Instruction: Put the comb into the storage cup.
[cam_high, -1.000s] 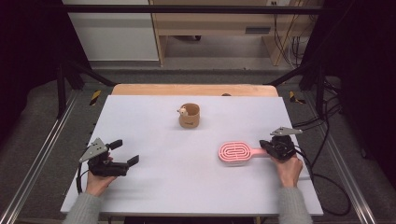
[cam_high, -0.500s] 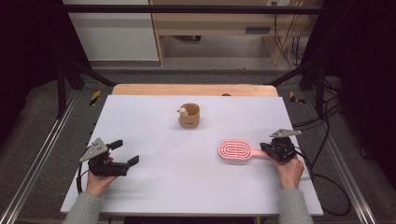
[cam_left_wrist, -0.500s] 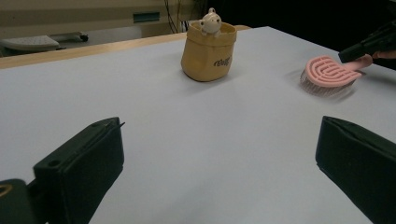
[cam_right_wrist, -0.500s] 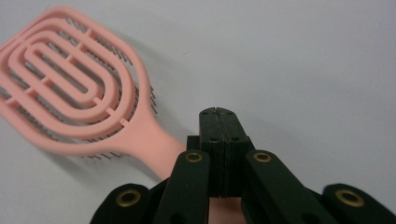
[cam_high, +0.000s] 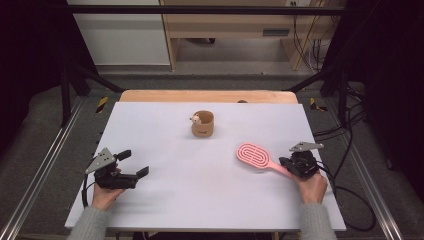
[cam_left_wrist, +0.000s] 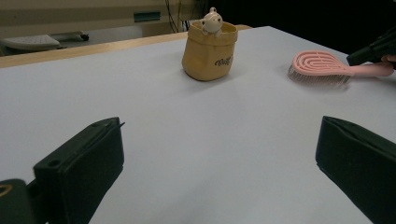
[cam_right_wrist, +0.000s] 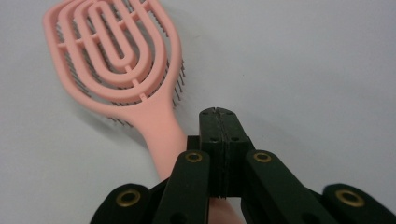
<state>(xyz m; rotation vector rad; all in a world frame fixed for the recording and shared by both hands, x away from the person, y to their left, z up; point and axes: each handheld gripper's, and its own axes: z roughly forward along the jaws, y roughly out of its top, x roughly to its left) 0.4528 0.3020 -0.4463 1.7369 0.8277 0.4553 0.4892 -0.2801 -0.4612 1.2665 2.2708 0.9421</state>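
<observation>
A pink hairbrush (cam_high: 253, 155) lies bristles down at the right of the white table (cam_high: 210, 200), its handle pointing at my right gripper (cam_high: 288, 163). In the right gripper view the jaws (cam_right_wrist: 219, 114) stand shut pad against pad, and the brush (cam_right_wrist: 112, 60) runs its handle under their left side, not between the pads. A tan pot (cam_high: 203, 125) with a small bear figure on its rim stands at the middle back. My left gripper (cam_high: 134, 163) rests open near the left front, with nothing between its jaws and the pot (cam_left_wrist: 210, 51) far ahead of it.
A wooden strip (cam_high: 205, 96) edges the table's far side. Metal rails (cam_high: 45, 165) run along both sides, and cables (cam_high: 350, 200) trail off to the right. The other hand's gripper (cam_left_wrist: 373, 46) shows at the brush (cam_left_wrist: 317, 63) in the left gripper view.
The right hand has shifted slightly toward the near edge, and the brush now lies a little more slanted, handle nearer. The left gripper has kept still.
</observation>
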